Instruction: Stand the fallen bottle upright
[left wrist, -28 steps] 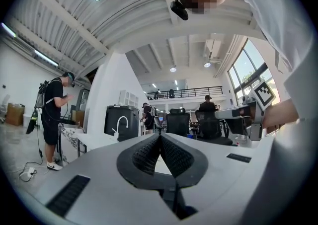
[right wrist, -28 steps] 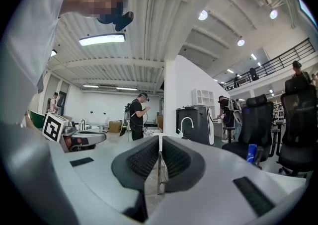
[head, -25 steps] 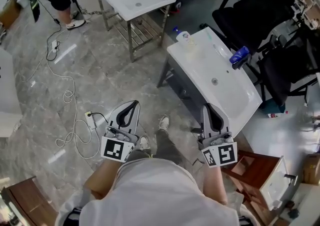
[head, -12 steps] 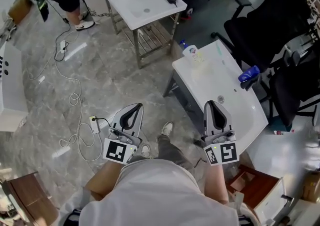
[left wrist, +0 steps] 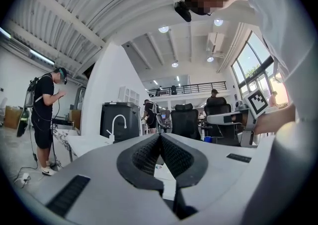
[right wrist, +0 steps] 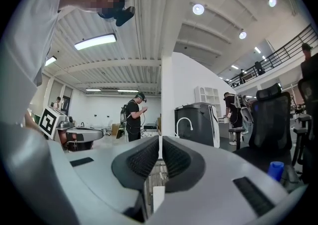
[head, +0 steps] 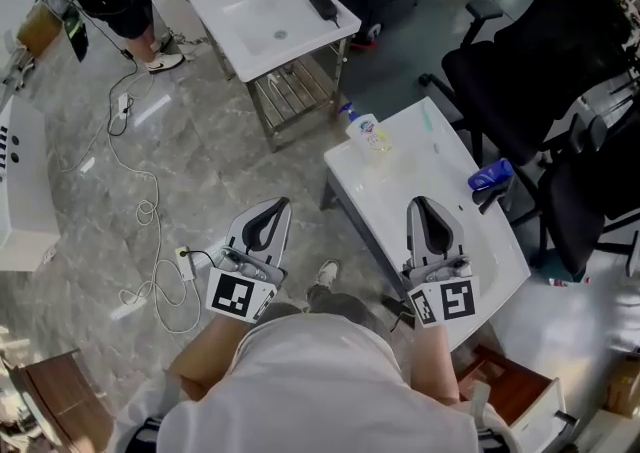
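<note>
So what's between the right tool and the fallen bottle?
Only bare white sink top lies between the right tool and the bottle, as the head view shows. The blue thing sits off to the side.

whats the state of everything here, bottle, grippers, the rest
bottle: lying on its side on the white sink top, untouched
left gripper: shut, empty, over the floor
right gripper: shut, empty, over the sink top
black chair: upright, nobody in it
cable: lying loose on the floor
</note>
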Demonstrator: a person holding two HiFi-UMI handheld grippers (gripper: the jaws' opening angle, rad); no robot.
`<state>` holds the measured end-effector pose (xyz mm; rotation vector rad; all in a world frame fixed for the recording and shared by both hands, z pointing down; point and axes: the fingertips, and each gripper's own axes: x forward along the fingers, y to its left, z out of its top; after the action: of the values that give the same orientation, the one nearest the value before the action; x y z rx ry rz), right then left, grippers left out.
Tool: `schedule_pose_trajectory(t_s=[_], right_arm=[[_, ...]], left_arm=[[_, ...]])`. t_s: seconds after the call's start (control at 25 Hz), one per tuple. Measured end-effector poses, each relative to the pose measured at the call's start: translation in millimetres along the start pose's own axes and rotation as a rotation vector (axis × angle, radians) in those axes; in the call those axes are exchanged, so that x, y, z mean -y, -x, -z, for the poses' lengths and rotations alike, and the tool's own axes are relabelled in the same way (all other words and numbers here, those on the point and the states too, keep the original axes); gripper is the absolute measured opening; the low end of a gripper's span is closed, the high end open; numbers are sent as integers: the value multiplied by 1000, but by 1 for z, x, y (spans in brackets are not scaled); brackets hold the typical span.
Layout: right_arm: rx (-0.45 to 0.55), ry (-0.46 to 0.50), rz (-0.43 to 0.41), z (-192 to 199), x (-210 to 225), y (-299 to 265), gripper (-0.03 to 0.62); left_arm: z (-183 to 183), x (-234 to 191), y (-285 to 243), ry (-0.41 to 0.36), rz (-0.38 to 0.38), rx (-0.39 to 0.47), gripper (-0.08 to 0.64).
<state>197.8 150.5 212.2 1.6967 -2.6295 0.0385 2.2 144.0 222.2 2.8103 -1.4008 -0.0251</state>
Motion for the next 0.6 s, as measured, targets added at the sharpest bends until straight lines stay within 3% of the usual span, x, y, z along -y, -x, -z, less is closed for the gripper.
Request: schedule_pose_trajectory(t_s=[0.24,0.6], right_arm=[[16,-23,-33,-1,22,-14,46],[-23,-36,-84,10,18,-43,46]], left_arm=[[-12,6,-25,-26,-12,0,18],[-6,-22,-39,-16,-59,-16,18]])
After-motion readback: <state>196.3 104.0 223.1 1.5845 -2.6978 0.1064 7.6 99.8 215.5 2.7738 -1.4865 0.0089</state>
